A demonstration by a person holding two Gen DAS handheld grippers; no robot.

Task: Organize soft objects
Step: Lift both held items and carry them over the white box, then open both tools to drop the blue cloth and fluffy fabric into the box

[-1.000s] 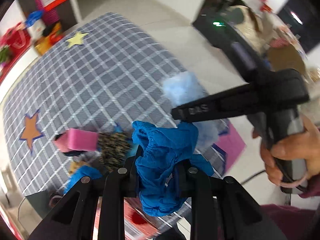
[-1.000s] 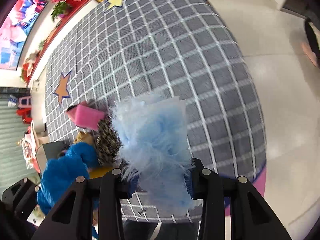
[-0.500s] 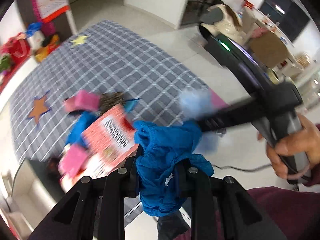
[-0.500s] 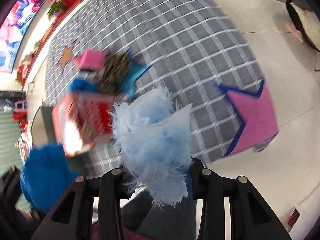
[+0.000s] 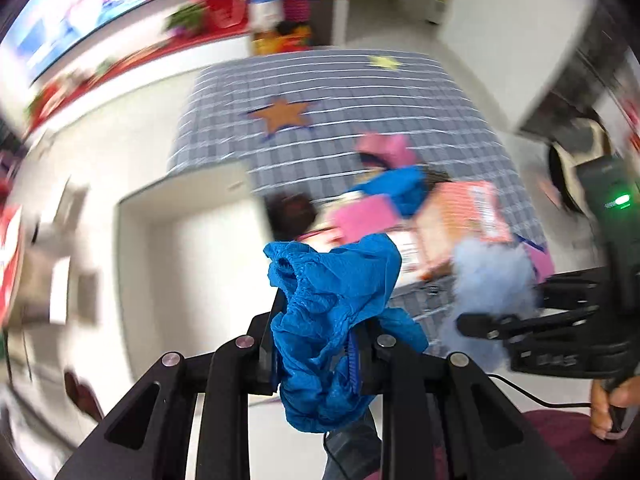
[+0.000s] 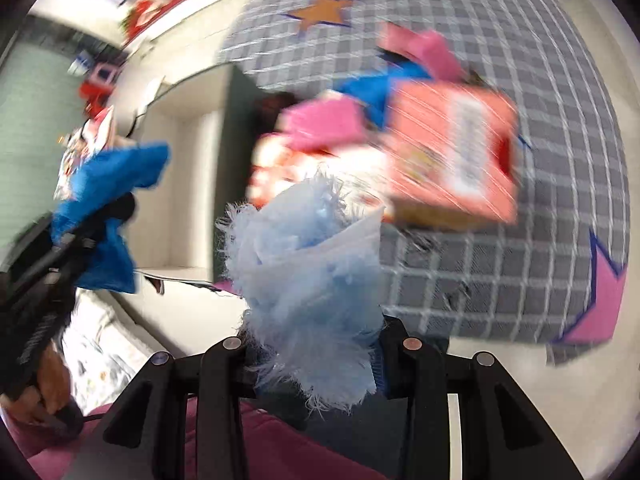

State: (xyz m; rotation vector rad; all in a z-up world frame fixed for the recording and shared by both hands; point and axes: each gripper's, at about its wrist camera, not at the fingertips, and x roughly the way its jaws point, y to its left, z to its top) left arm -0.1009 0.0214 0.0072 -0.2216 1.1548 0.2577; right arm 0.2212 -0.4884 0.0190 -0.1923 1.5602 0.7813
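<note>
A pale tiled floor carries a grey checked rug with white lines, bearing an orange star, a yellow star and a pink star. On the rug lies a blurred heap: an orange-red box, pink soft pieces and a blue cloth.

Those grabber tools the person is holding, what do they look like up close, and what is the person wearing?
Both are matte black. The left gripper and right gripper each show angular linkage bars with silver rivet heads and blue ribbed lining inside the jaws. From the left wrist view, the right one has a bulky black body with a green light, and a thin black cable trails from it. The person wears maroon clothing.
</note>
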